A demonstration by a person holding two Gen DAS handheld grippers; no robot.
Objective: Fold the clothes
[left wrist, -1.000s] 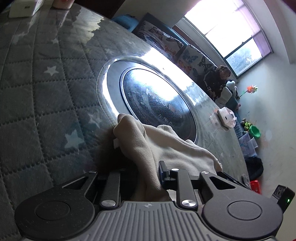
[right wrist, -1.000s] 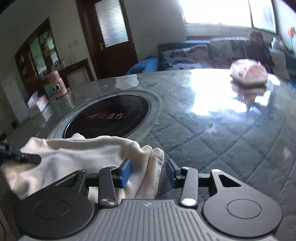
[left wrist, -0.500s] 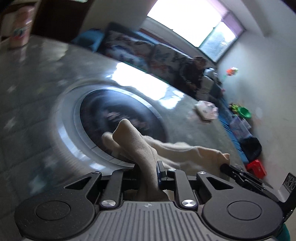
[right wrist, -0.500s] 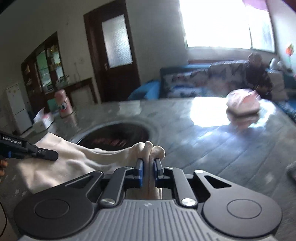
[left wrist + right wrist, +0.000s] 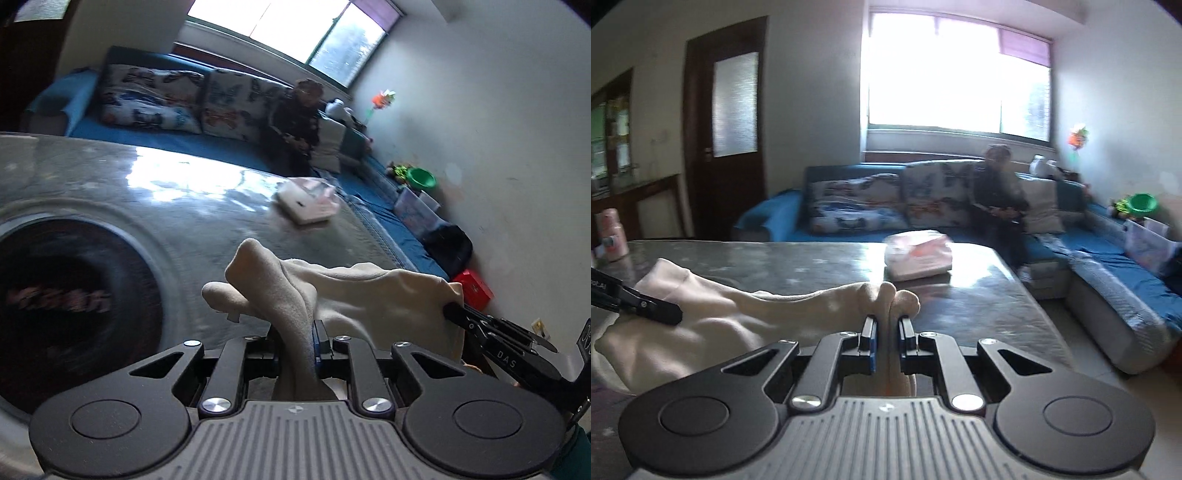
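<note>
A cream garment (image 5: 369, 295) hangs stretched between my two grippers above the grey quilted table (image 5: 207, 206). My left gripper (image 5: 295, 332) is shut on one bunched edge of it. My right gripper (image 5: 886, 328) is shut on the other edge of the garment (image 5: 701, 325). The right gripper also shows in the left wrist view (image 5: 458, 312) at the cloth's far corner, and the left gripper shows in the right wrist view (image 5: 665, 314) at the left. The cloth is lifted off the table; its lower part is hidden below the grippers.
A round dark hotplate (image 5: 62, 295) with a metal ring is set into the table. A pink-white tissue pack (image 5: 918, 254) lies near the far edge. A blue sofa (image 5: 1108, 266) with a seated person (image 5: 997, 192) stands beyond the table.
Both grippers closed on the cream garment, then lifted it off the table. Both views tilted up from the table surface toward the sofa and window.
</note>
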